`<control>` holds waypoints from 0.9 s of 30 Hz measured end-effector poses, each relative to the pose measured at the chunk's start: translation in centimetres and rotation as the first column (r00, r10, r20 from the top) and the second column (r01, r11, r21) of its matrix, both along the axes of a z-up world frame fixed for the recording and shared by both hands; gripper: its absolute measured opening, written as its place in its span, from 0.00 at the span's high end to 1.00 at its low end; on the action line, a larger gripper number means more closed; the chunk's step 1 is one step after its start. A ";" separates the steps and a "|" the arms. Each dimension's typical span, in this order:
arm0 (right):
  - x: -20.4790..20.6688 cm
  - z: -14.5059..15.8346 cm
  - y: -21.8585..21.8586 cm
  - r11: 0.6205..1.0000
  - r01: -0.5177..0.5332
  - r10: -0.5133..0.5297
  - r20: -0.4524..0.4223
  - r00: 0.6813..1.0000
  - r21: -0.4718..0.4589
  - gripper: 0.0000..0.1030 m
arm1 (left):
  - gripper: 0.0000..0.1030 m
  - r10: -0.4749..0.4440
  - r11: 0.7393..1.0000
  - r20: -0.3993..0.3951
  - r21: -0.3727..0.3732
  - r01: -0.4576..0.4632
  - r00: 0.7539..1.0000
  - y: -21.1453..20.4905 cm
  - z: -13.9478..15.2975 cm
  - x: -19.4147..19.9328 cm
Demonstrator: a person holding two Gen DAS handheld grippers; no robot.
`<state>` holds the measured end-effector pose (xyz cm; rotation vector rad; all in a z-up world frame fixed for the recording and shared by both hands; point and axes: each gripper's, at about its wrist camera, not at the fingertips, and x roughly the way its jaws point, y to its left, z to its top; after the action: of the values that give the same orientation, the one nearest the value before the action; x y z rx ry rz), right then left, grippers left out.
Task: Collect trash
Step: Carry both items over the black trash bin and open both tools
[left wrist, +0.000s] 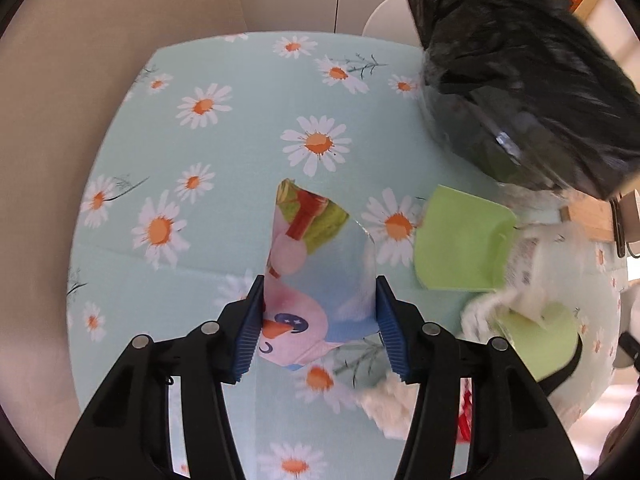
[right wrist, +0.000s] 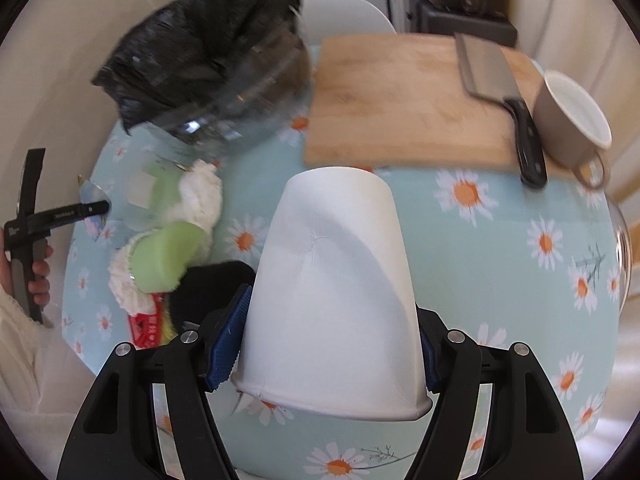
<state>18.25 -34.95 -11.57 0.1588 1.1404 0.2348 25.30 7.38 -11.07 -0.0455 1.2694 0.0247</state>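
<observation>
Cleaver [right wrist: 486,68] and mug [right wrist: 572,124] on cutting board [right wrist: 384,100] at table's [right wrist: 500,264] far side, bagged bin [right wrist: 216,76] left of board, cup [right wrist: 332,300] nearer

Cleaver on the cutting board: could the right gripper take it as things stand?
Probably not yet. The right gripper is shut on a white paper cup, so its jaws are full. The cleaver lies uncovered on the cutting board, handle beside a mug.
</observation>
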 end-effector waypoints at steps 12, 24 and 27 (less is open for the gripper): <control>2.7 7.8 1.8 0.987 -0.161 0.162 0.206 0.965 -0.018 0.36 | 0.48 -0.054 0.998 0.125 -0.012 0.056 0.991 -3.1 8.6 -2.4; 7.6 15.1 4.6 0.964 -0.264 0.255 0.376 0.891 -0.030 0.36 | 0.48 -0.192 0.980 0.254 -0.001 0.199 0.948 -7.8 16.0 0.7; 9.3 15.9 5.4 0.960 -0.275 0.269 0.392 0.880 -0.041 0.36 | 0.48 -0.238 0.968 0.278 -0.011 0.251 0.930 -9.1 16.9 2.5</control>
<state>27.52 -29.55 4.29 -0.0386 0.7536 0.5042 27.78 -1.73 5.81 0.0681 0.9893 -0.2212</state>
